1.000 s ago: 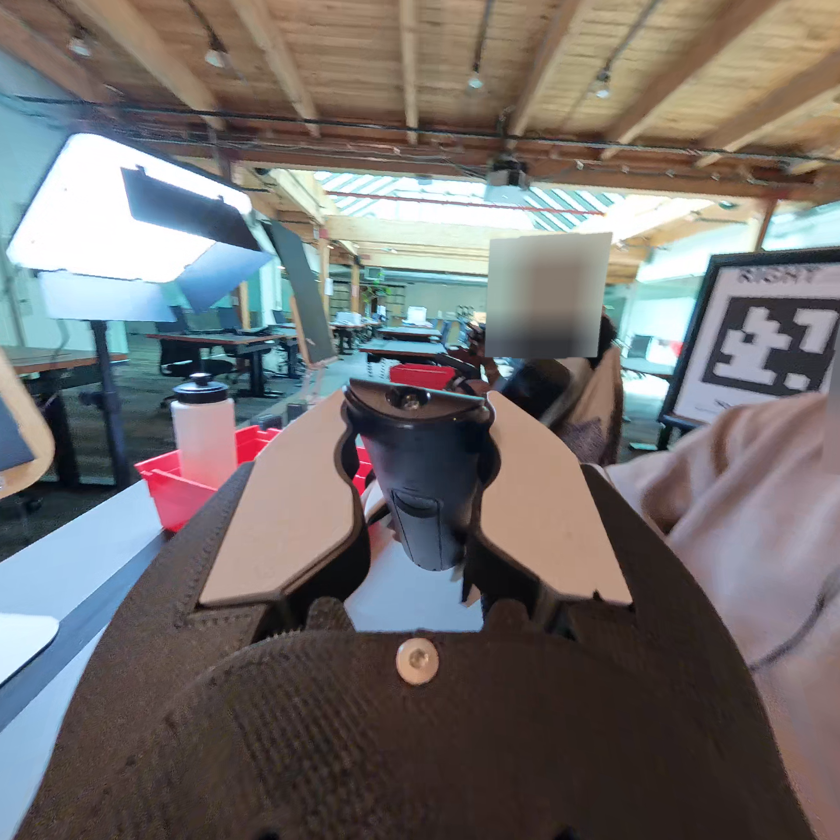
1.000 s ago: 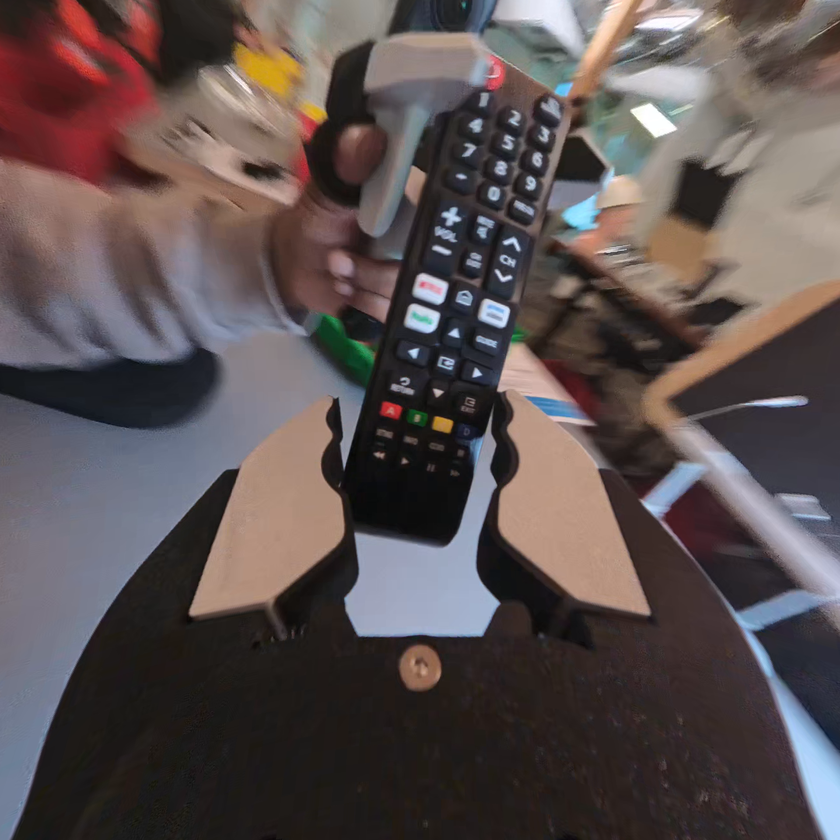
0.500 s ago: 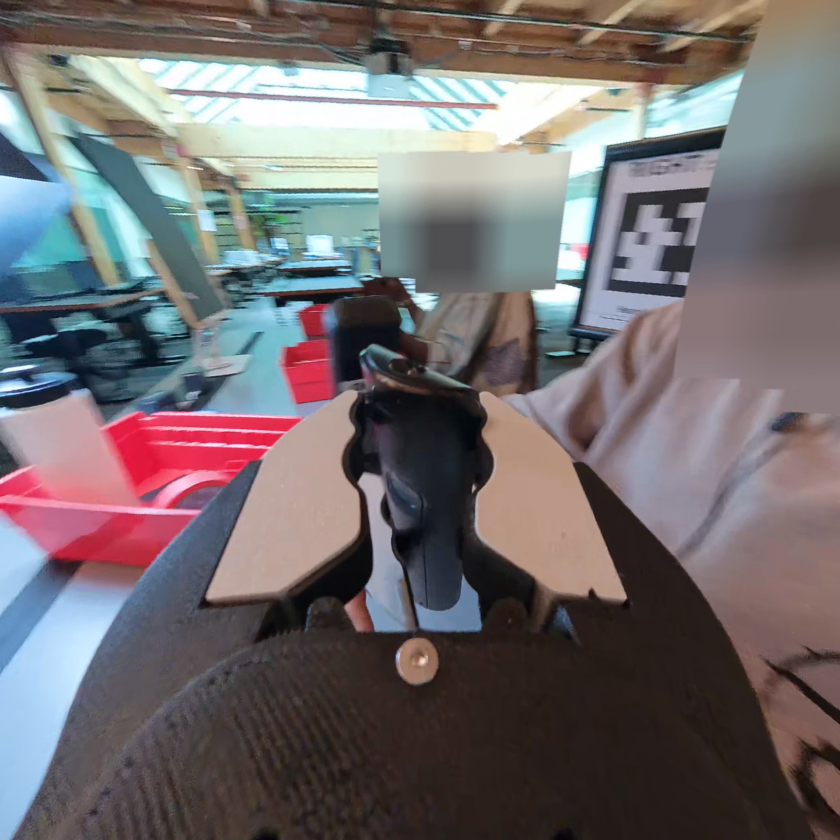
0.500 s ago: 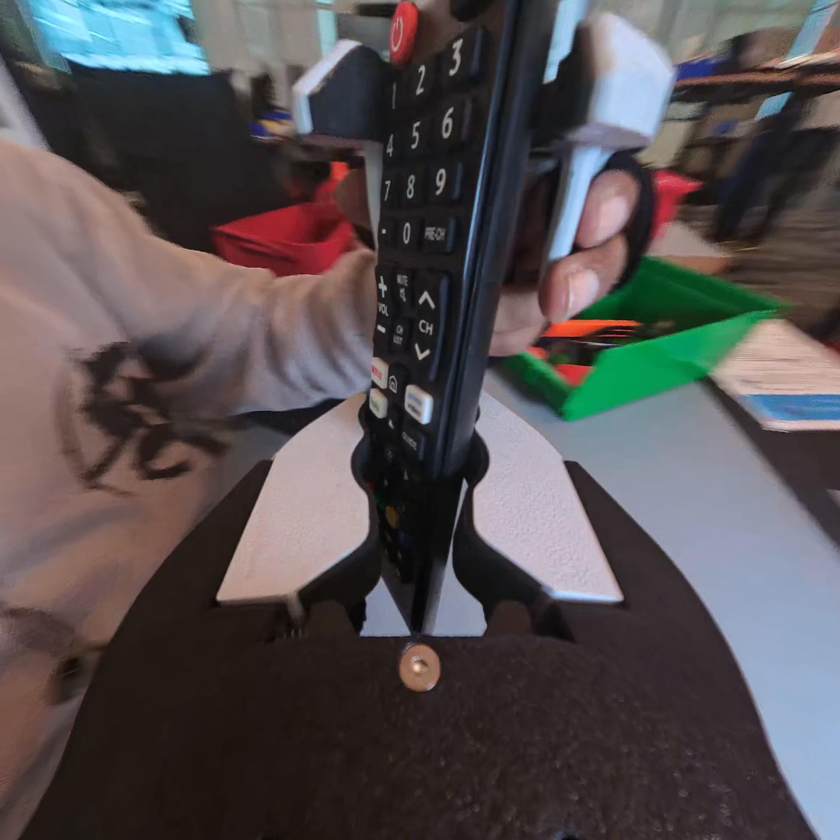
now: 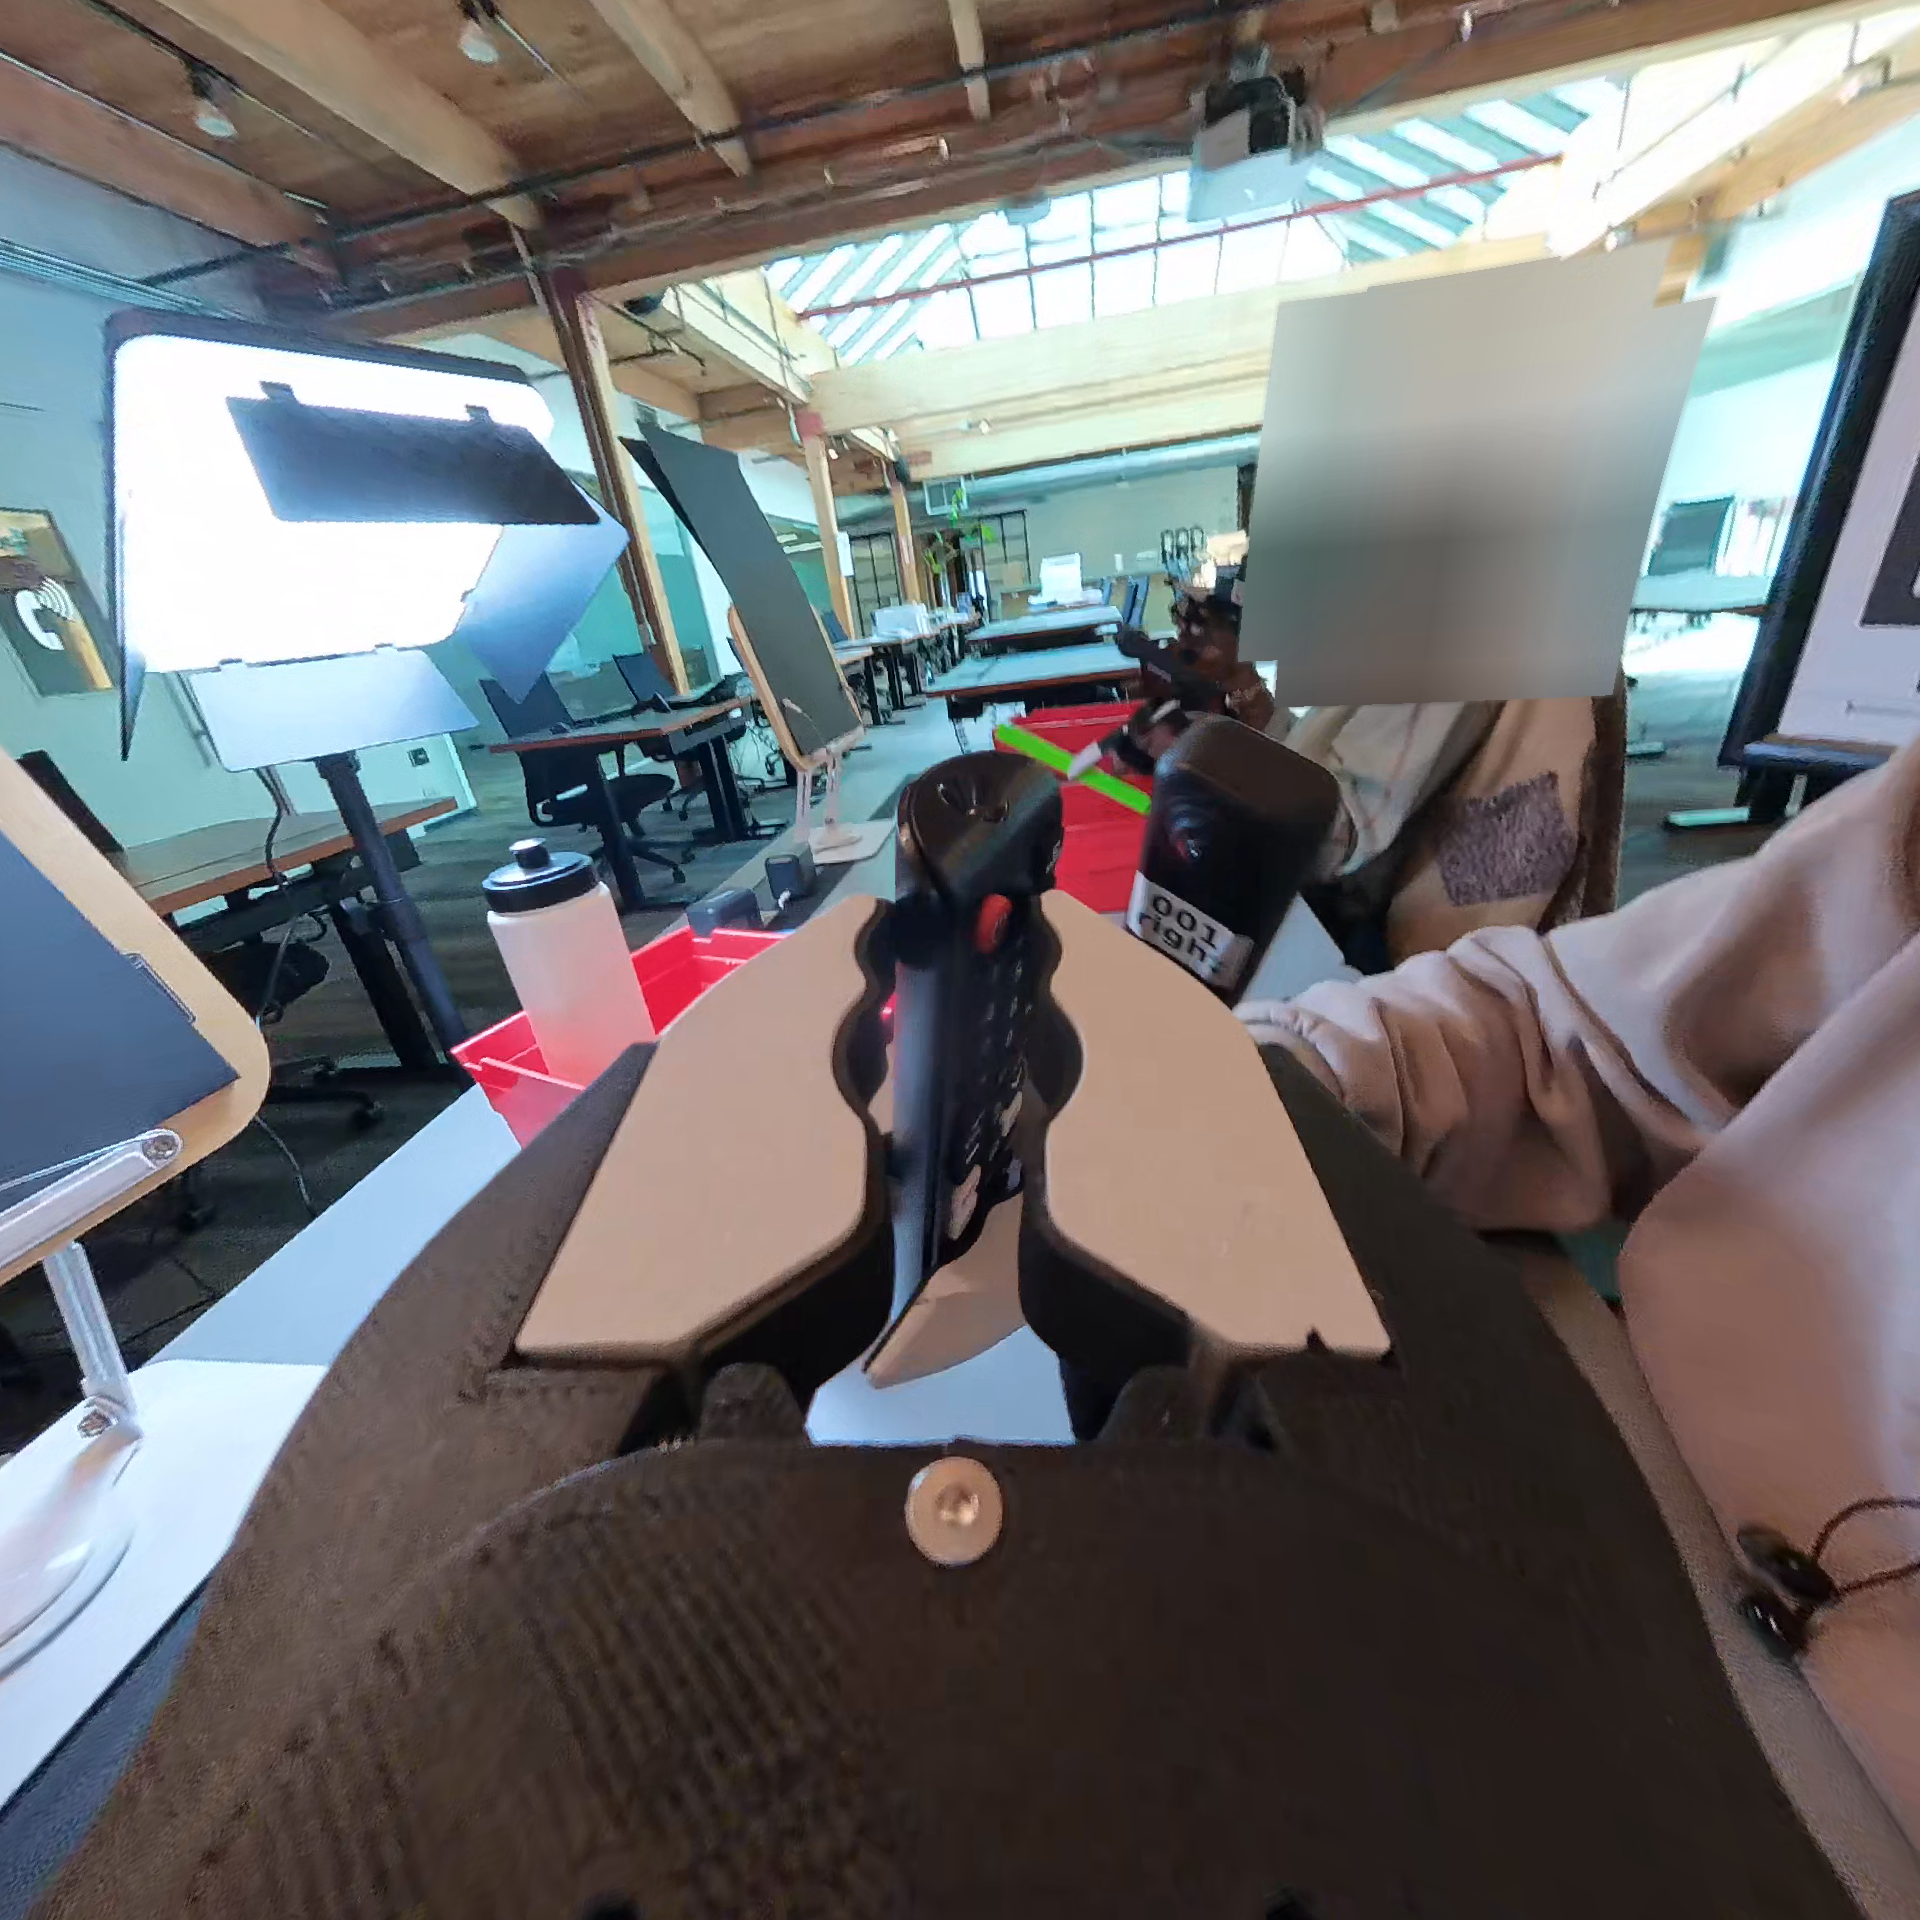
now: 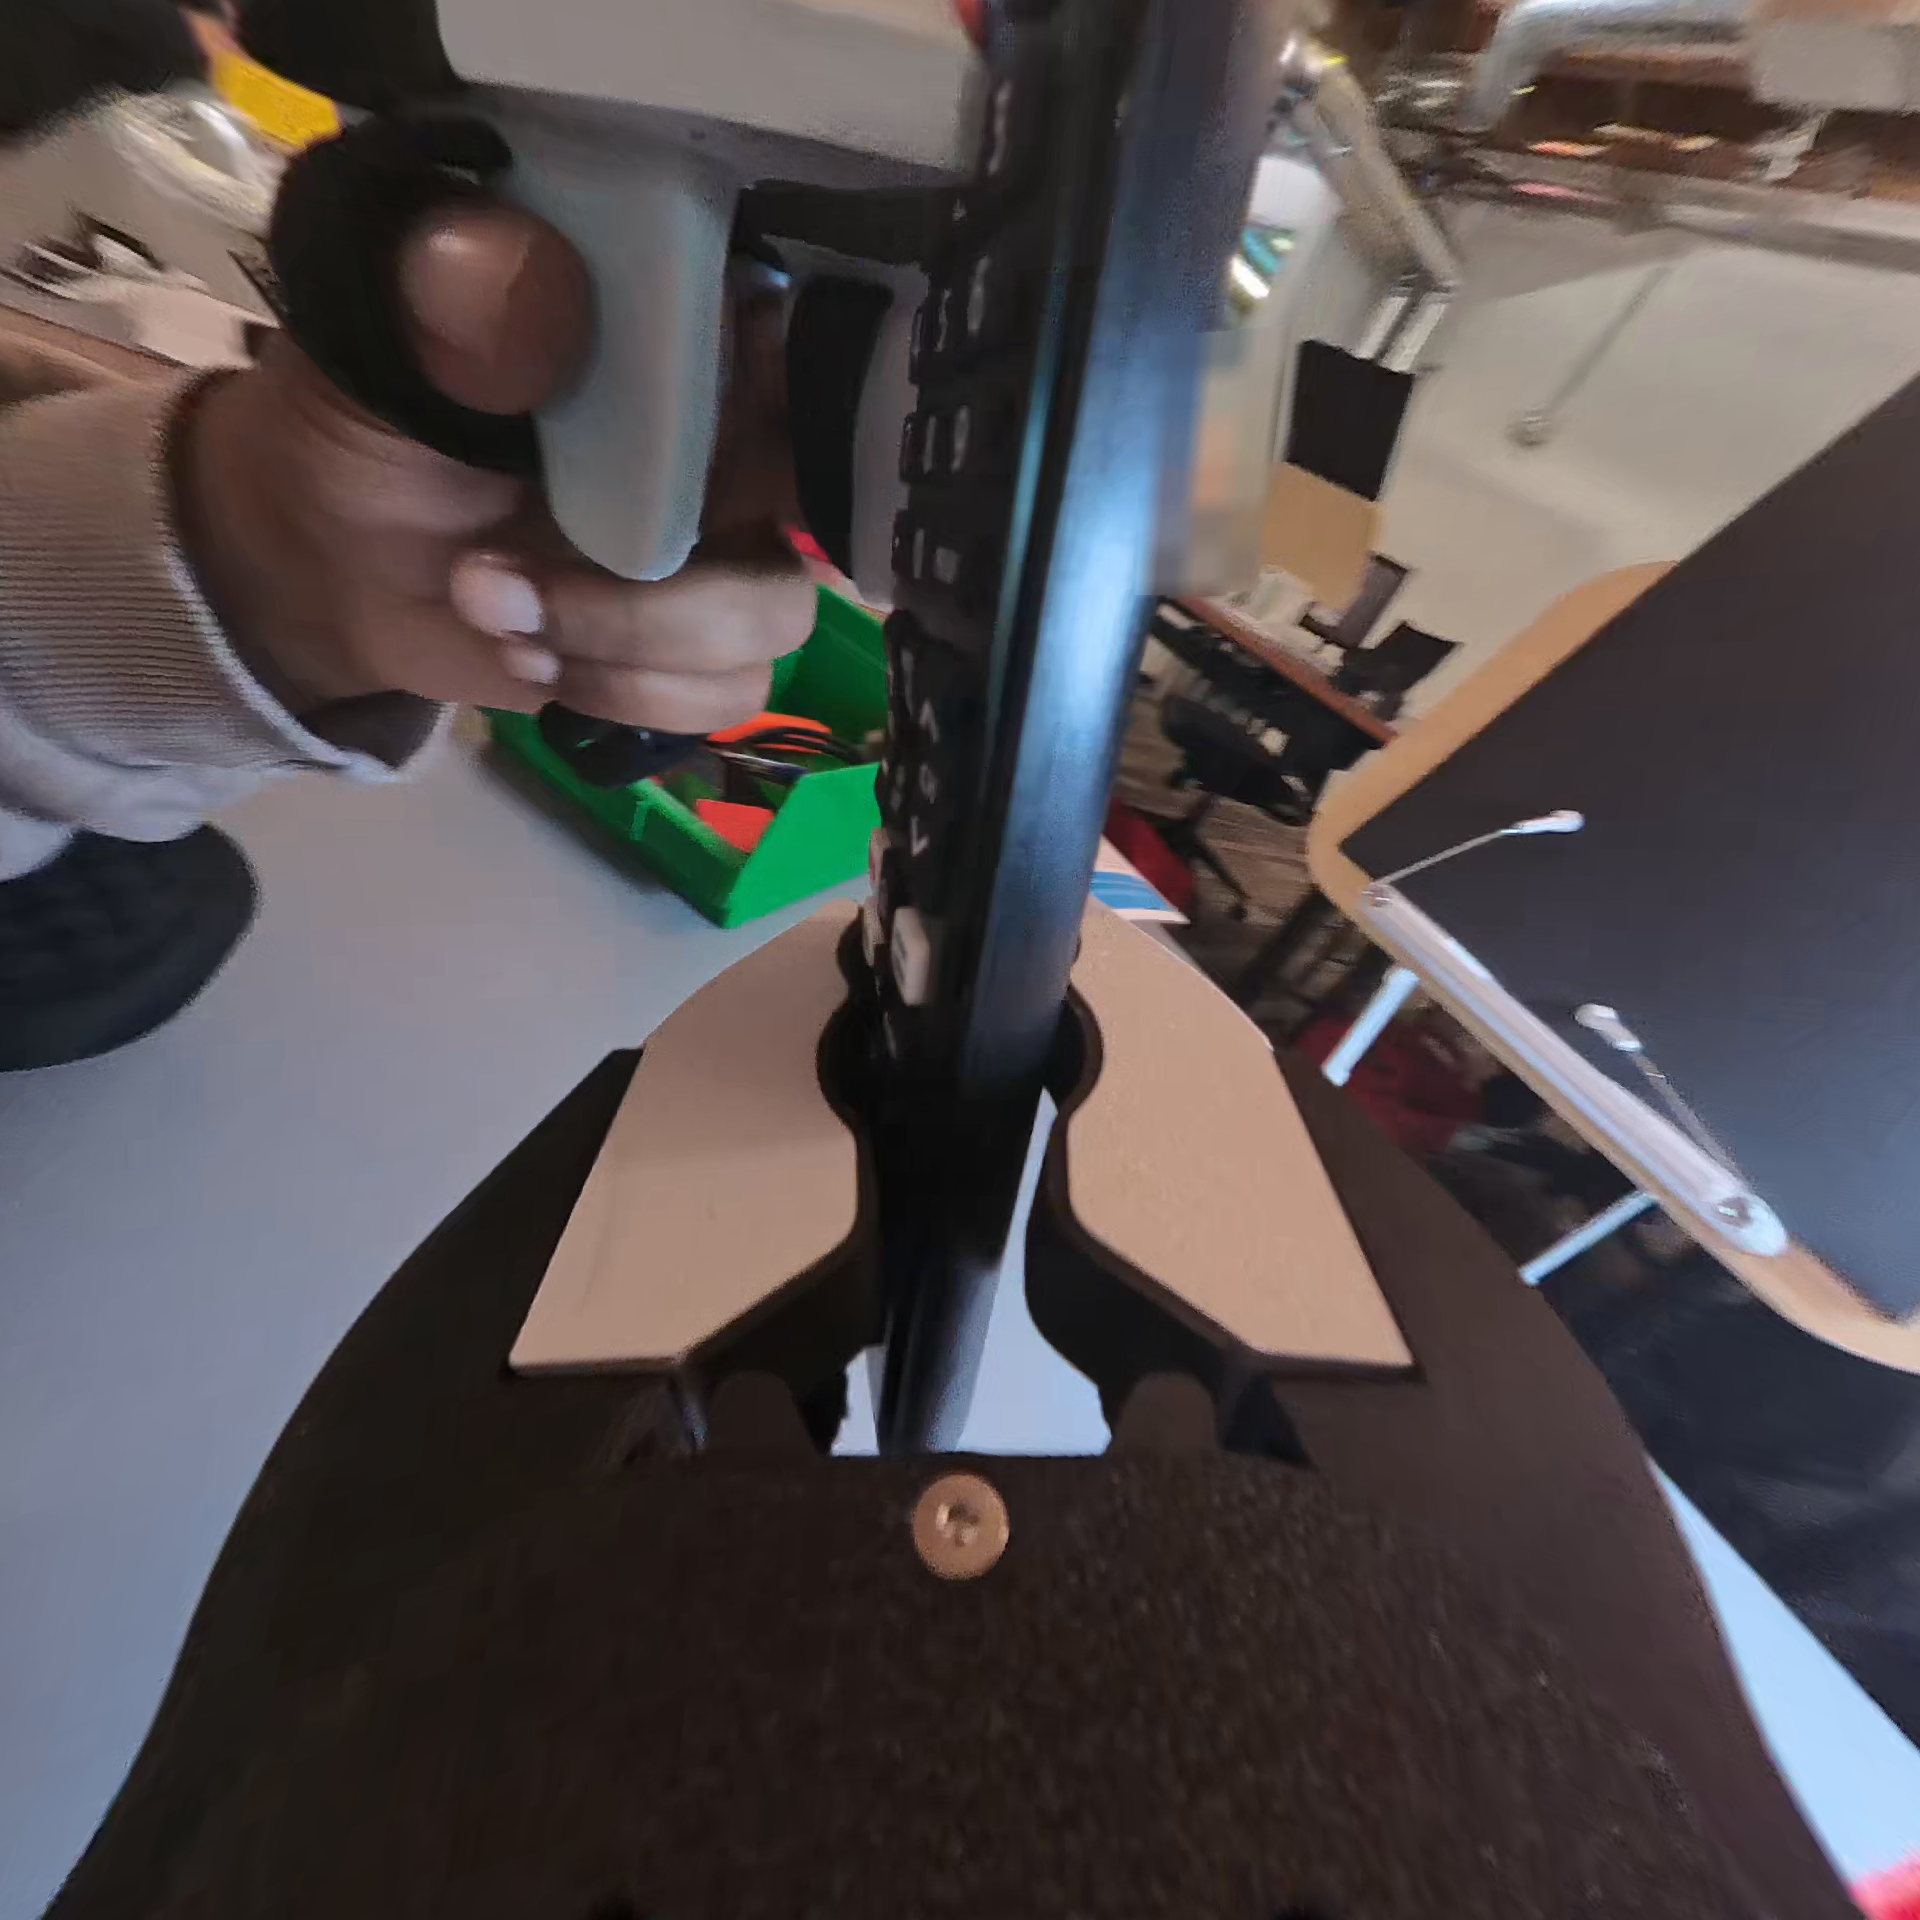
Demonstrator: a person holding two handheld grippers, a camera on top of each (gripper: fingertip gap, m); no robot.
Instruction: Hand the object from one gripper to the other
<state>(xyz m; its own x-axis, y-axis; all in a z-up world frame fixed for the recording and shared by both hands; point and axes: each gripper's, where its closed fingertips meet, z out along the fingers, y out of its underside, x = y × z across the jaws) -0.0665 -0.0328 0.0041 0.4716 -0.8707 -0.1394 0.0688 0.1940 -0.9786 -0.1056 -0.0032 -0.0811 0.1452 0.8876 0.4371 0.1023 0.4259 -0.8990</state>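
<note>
— Looking along the left gripper (image 5: 961, 1049): where was the remote (image 5: 966, 1039)?
— Edge-on between its fingers, clenched on it.
— And the right gripper (image 6: 961, 1049)?
— Also clamped on the remote (image 6: 997, 727), near its lower end.

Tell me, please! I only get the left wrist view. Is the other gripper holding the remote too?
Observer: Yes. In the right wrist view, the right gripper has its fingers shut on the remote, at the end away from the number keys.
Operator: What's past the remote there?
Observer: A green bin on the grey table, with orange and black things inside.
Operator: Who's holding my gripper?
Observer: A hand in a pale sleeve is wrapped round the handle of the left gripper.
</note>
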